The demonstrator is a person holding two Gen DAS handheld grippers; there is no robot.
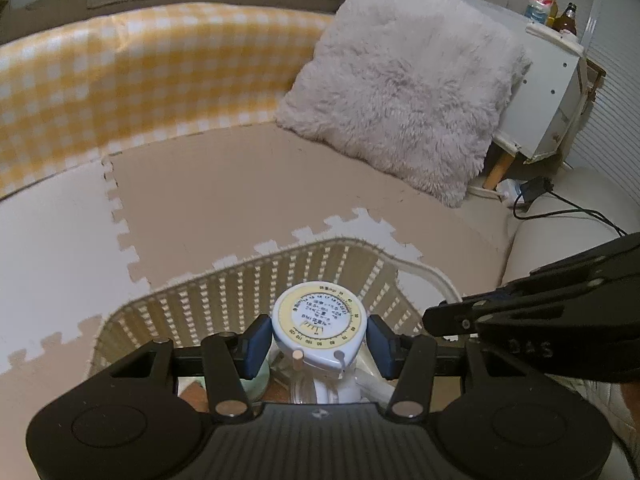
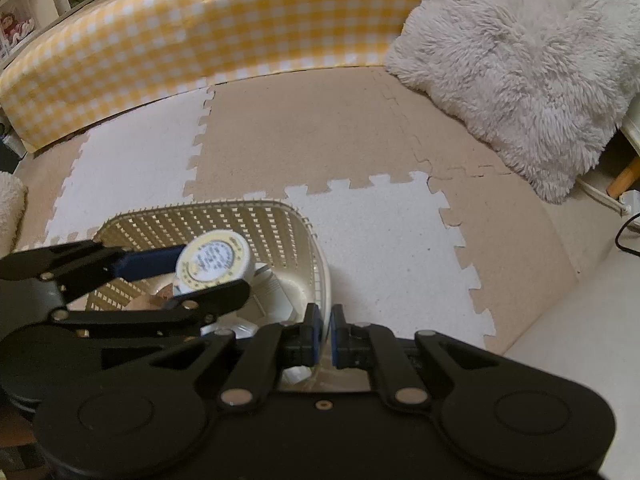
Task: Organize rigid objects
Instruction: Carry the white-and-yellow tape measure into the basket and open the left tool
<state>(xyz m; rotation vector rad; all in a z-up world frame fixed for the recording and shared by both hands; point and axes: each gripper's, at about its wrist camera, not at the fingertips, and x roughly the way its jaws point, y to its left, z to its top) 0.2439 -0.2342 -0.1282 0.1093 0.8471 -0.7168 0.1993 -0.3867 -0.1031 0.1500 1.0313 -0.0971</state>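
Resting between left tongs (image 1: 319,342): tape measure (image 1: 318,326)

Two wrist cameras look steeply down over a slatted basket (image 1: 248,304) on a foam floor mat (image 2: 384,240).

Each sits close behind its tool; both face the checked yellow panel (image 1: 140,68) and shaggy cushion (image 2: 528,68), with the right view also catching the left tool (image 2: 192,280).

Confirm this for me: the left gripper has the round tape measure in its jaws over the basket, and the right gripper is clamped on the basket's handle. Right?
Not quite. The left gripper does hold the round tape measure over the basket, but the right gripper is clamped on the basket's rim, not a handle, as the right wrist view shows.
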